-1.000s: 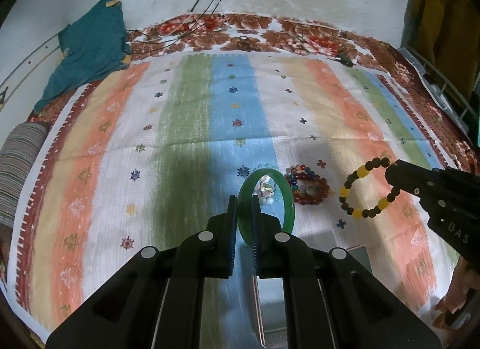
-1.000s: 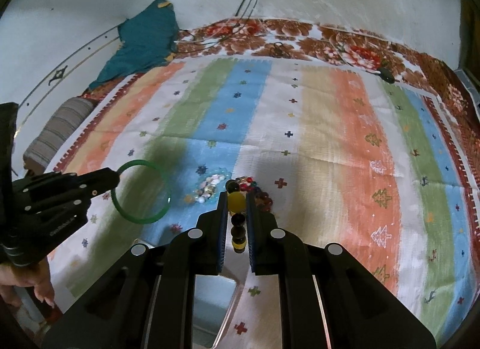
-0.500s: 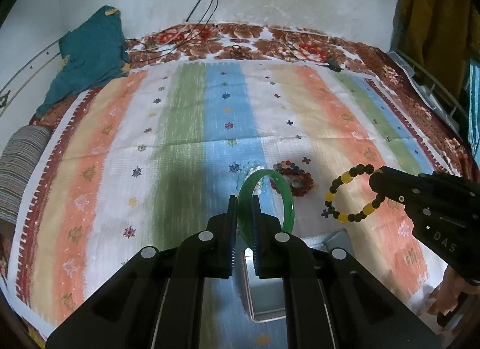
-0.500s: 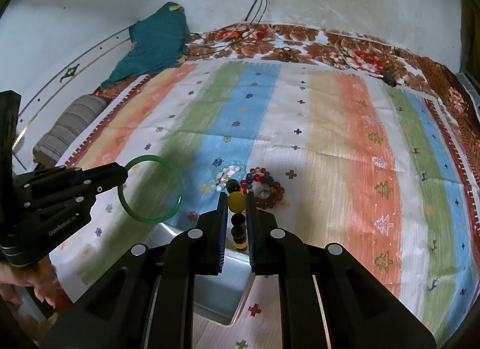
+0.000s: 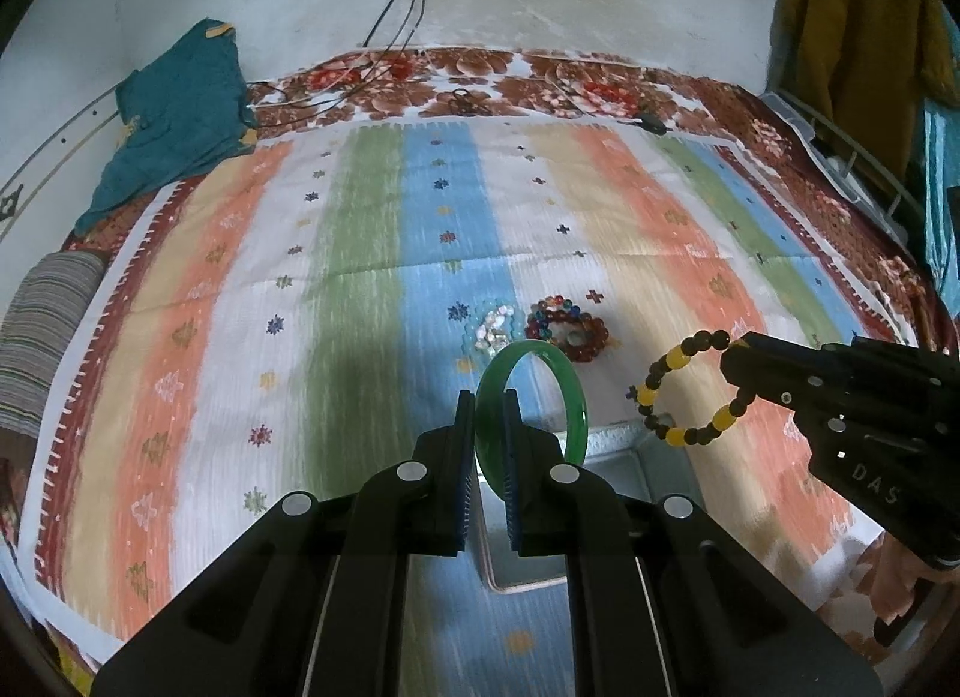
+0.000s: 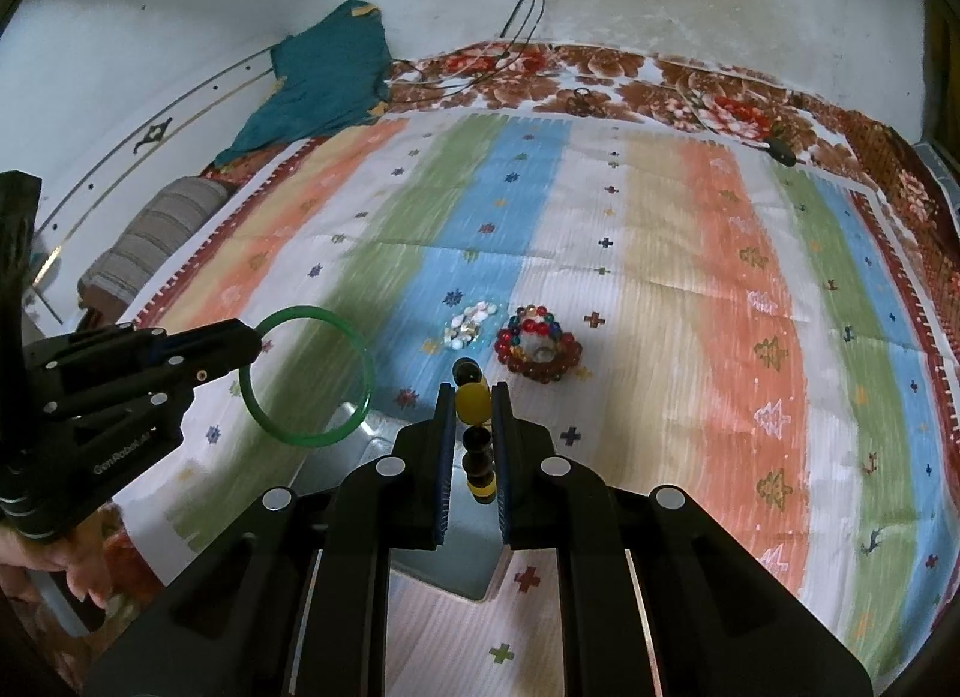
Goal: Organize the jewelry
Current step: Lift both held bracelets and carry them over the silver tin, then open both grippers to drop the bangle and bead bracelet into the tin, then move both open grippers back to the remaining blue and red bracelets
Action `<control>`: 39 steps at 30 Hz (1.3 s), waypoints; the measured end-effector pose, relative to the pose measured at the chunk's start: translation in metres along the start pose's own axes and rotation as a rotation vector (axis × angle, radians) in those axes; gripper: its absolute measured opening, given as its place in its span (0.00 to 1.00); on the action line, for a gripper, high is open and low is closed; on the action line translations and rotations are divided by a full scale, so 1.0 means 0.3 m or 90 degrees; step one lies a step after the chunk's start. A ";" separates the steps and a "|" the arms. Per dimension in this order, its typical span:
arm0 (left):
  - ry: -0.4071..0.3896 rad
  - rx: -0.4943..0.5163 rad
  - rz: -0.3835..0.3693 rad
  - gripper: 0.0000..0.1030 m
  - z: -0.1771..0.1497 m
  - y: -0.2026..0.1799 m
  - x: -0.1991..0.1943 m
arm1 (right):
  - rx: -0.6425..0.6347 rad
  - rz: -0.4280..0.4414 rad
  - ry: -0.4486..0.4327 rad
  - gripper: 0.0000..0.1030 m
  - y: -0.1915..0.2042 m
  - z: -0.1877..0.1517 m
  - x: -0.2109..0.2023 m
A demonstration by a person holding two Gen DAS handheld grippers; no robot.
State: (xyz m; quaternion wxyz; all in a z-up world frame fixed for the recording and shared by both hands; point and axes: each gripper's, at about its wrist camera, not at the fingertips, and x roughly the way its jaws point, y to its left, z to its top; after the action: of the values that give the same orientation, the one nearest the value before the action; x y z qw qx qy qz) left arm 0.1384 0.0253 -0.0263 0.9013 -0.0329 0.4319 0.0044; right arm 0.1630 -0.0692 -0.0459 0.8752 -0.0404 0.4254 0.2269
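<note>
Evidently midway: left tongs [image 5: 485, 427] gripped the green bangle [image 5: 531, 397], right tongs [image 6: 473, 433] the beaded bracelet [image 5: 690, 388], both above the tray [image 5: 624, 457] (nothing visibly inside); two bracelets [image 6: 539, 344] remained on the bed.

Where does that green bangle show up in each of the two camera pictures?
Left wrist view: the green bangle sits low at center, pinched edge-on in the left claw.
Right wrist view: the bangle hangs at left, a full ring at that claw's tip.
Shared landmark: the red beaded bracelet lying on the striped cloth.
</note>
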 end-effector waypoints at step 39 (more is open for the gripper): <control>0.047 -0.045 0.028 0.48 0.003 0.064 0.077 | 0.047 -0.057 0.056 0.61 -0.099 -0.002 0.081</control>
State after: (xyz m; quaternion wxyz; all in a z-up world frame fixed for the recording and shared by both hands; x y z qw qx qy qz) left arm 0.1529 0.0441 -0.0450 0.8828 -0.0552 0.4648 0.0385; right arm 0.1883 -0.0870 -0.0684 0.8659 -0.0373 0.4689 0.1699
